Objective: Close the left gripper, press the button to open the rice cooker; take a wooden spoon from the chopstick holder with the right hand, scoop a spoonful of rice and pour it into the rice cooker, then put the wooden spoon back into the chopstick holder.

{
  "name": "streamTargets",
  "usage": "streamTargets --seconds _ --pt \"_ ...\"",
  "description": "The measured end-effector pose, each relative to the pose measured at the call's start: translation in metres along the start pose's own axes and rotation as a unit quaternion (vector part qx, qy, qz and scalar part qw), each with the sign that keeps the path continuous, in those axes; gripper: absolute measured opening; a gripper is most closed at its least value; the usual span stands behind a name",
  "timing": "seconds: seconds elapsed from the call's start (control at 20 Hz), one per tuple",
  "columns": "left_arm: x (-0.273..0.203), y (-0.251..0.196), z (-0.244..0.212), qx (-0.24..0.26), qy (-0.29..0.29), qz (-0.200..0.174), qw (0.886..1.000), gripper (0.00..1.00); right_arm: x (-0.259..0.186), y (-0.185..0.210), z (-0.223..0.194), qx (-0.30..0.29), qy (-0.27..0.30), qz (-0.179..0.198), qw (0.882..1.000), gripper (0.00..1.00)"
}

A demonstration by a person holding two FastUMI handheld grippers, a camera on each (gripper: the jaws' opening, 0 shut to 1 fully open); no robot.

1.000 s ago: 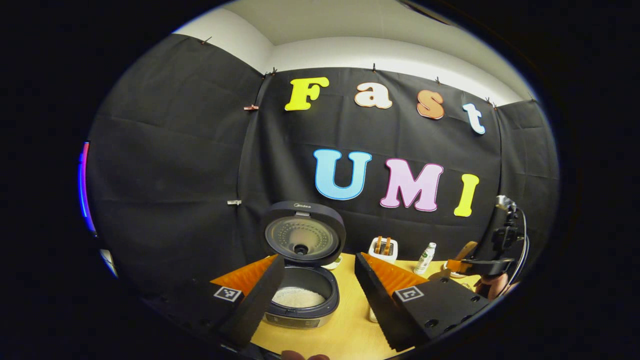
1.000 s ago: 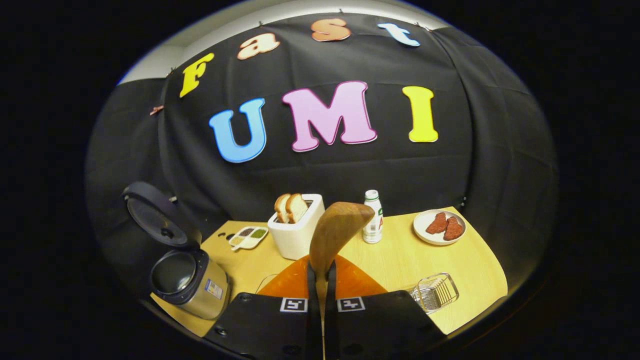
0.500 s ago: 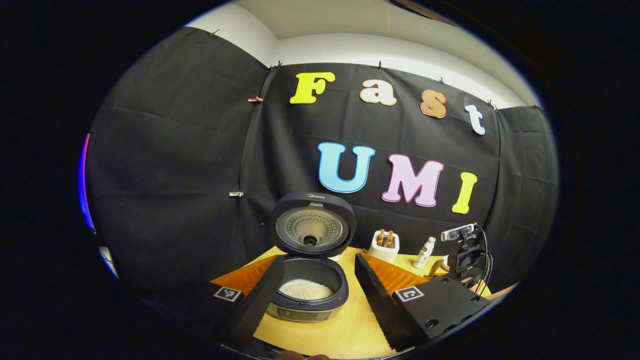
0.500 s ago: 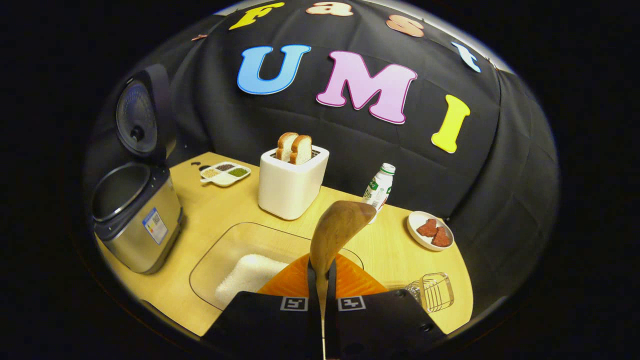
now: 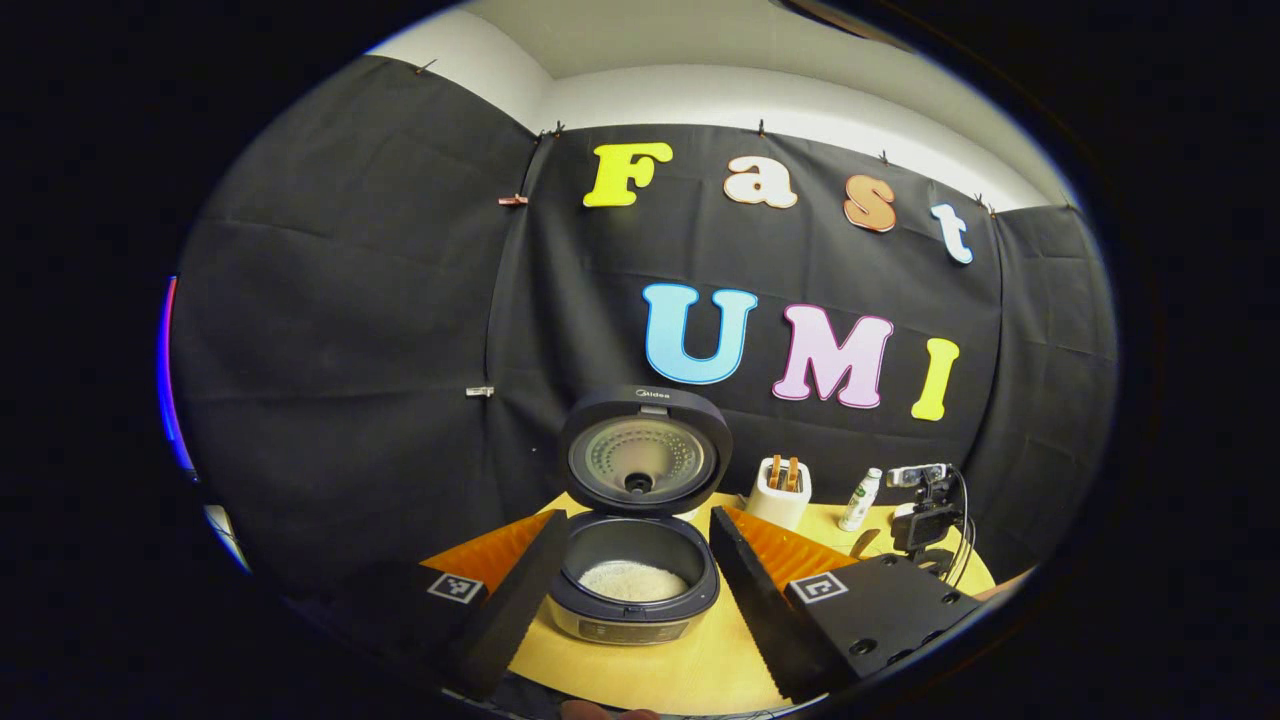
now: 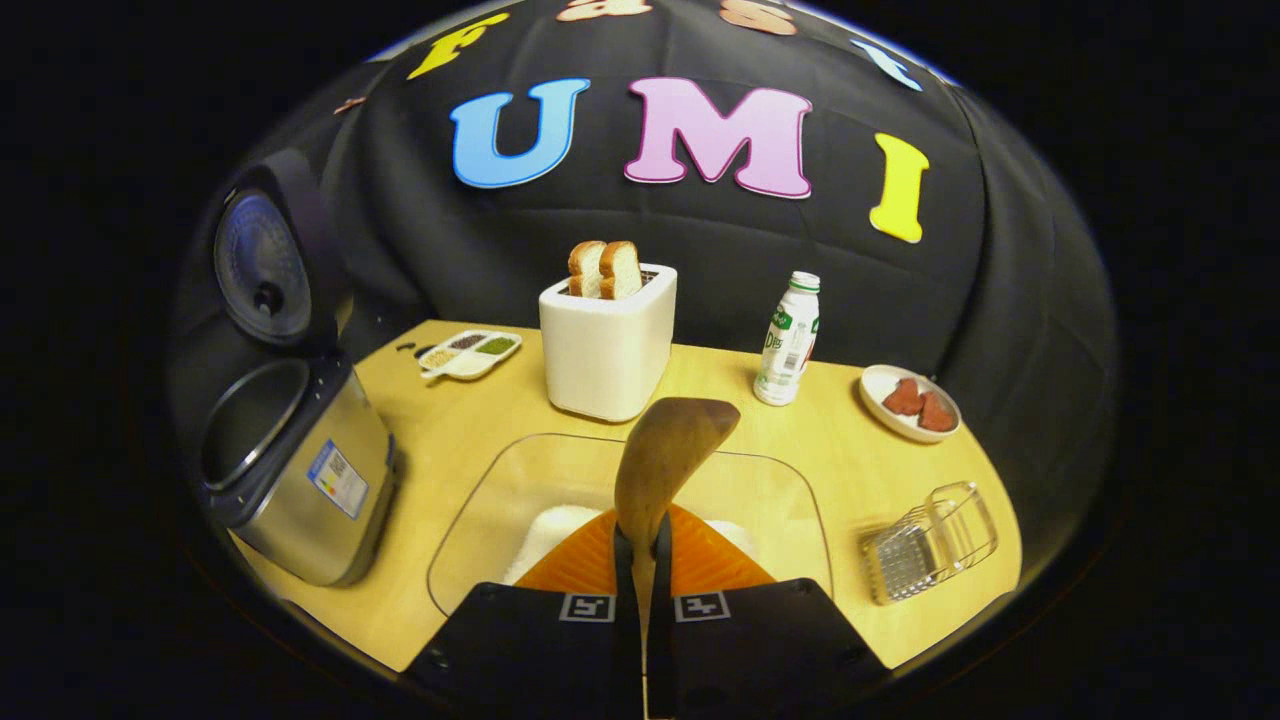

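The rice cooker [image 5: 633, 600] stands with its lid [image 5: 645, 452] up and white rice [image 5: 632, 579] in the pot. My left gripper [image 5: 637, 520] is open, its fingers on either side of the cooker and short of it. My right gripper [image 6: 642, 532] is shut on the handle of the wooden spoon [image 6: 668, 452], whose bowl rises above a clear dish [image 6: 790, 500] holding rice [image 6: 545, 528]. The cooker [image 6: 300, 470] stands to the left of that dish. The wire chopstick holder [image 6: 930, 540] sits at the right front. Farther off, the right gripper [image 5: 925, 520] hangs over the table.
On the wooden table [image 6: 480, 420] a white toaster [image 6: 607, 340] with two bread slices stands behind the dish. A small bottle [image 6: 788, 338], a plate with red pieces [image 6: 910, 400] and a divided condiment dish [image 6: 470, 353] are along the back.
The right gripper, still holding the spoon, has tipped down and come over the clear dish; the chopstick holder now shows larger at right. The left gripper shifted slightly, bringing the cooker between its fingers.
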State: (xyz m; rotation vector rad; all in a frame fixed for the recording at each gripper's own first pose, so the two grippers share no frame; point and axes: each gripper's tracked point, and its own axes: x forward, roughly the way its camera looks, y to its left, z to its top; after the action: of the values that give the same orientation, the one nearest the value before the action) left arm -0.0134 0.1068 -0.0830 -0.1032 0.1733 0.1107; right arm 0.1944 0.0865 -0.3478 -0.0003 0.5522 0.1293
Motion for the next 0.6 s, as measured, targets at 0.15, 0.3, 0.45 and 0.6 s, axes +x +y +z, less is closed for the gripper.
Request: streamTargets --seconds 0.15,0.3,0.45,0.6 --pt "-0.001 -0.001 -0.003 -0.003 0.005 0.000 1.000 0.95 -0.001 0.006 0.000 0.069 0.003 0.021 0.997 0.07" --pt "-0.002 -0.004 -0.005 -0.004 0.012 -0.001 1.000 0.95 -0.004 0.016 0.003 0.149 0.004 0.047 0.988 0.07" --pt "-0.004 -0.010 -0.007 0.002 0.018 -0.005 1.000 0.95 0.001 0.017 0.003 0.230 0.009 0.060 0.971 0.07" --pt "-0.006 -0.020 -0.002 0.015 0.015 -0.011 1.000 0.96 0.008 0.005 0.000 0.348 0.016 0.068 0.935 0.06"
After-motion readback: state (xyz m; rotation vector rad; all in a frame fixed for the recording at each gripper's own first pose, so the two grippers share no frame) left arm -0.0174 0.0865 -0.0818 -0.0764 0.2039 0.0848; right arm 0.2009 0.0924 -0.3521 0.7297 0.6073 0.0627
